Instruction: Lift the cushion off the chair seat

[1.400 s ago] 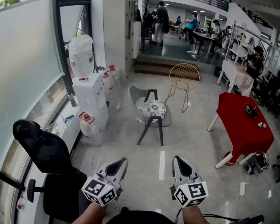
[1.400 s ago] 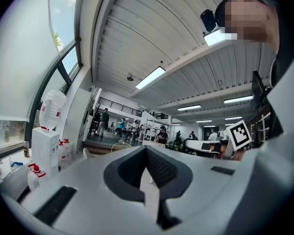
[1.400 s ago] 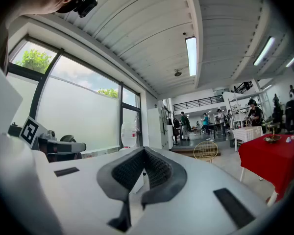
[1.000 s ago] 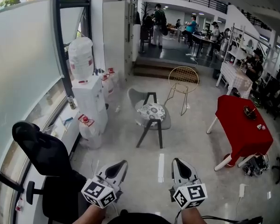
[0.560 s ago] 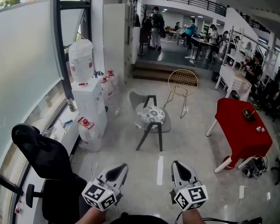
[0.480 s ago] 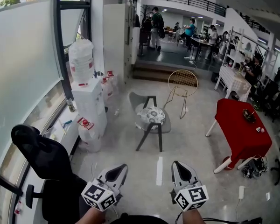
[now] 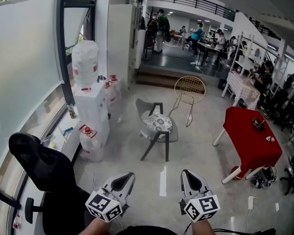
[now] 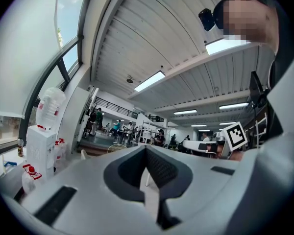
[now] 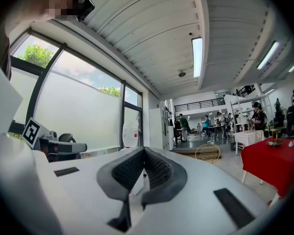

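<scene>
Head view: left gripper and right gripper sit side by side at 6 o'clock in the frame, both pointing level. In each gripper view the jaws are pressed fully together with nothing between them, so both claws are closed and empty. The patterned round cushion lies flat on the seat of the grey chair, at 12 o'clock from the grippers and well apart from them across bare floor. A gold wire chair stands just beyond it at about 1 o'clock. A red-draped table is at 2 o'clock. A black office chair is at 9 o'clock, near the left gripper.
</scene>
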